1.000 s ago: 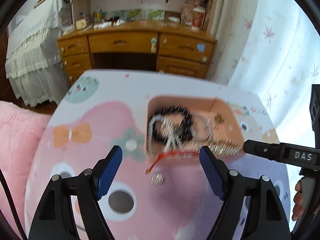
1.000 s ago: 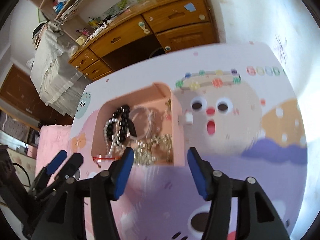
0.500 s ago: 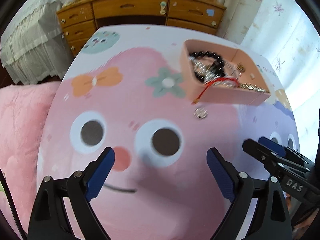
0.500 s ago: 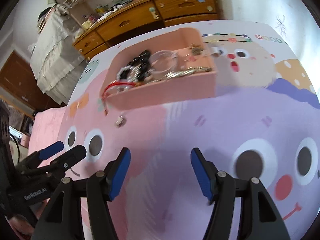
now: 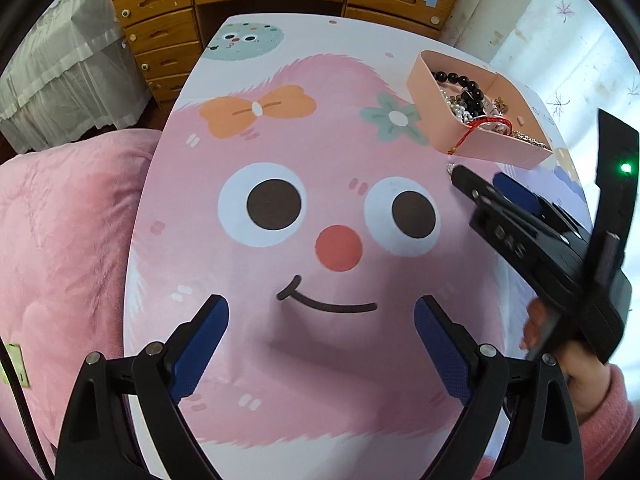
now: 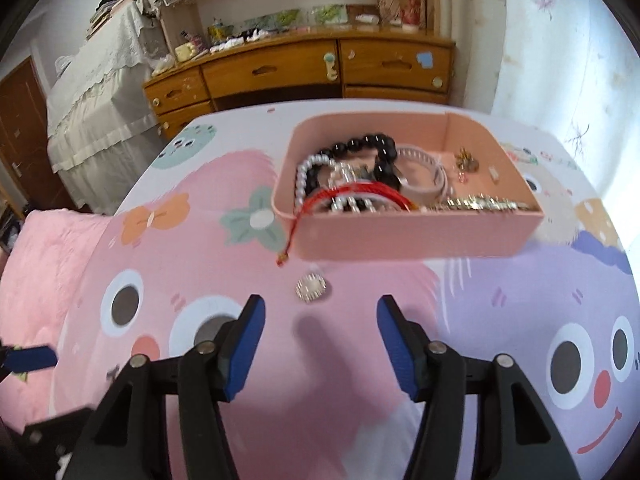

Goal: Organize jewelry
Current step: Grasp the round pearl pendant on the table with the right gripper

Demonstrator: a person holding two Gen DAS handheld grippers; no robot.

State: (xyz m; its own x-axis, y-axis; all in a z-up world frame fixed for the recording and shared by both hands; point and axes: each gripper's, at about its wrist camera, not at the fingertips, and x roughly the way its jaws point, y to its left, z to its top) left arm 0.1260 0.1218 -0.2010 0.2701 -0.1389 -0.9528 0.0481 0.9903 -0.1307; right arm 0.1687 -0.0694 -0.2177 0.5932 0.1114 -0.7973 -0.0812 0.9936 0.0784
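A pink box (image 6: 400,236) on the cartoon-print table holds a black bead bracelet (image 6: 368,144), a pearl string (image 6: 302,178), a pale bangle (image 6: 424,172) and gold pieces (image 6: 480,203). A red cord (image 6: 344,196) hangs over its front left corner. A small sparkly silver piece (image 6: 311,288) lies on the table in front of the box. My right gripper (image 6: 320,340) is open and empty, just short of that piece. My left gripper (image 5: 320,344) is open and empty, low over the near table. The box (image 5: 472,142) is at its far right, with the right gripper (image 5: 500,200) in front.
A wooden desk with drawers (image 6: 304,72) stands beyond the table's far edge. A bed with white lace cover (image 6: 100,92) is at the left. A pink blanket (image 5: 68,240) lies along the table's left edge. A pale curtain (image 6: 560,40) hangs at the right.
Both grippers have pulled back from the box toward the near side. The right gripper has then swung to face the sparkly piece in front of the box. Both stay open.
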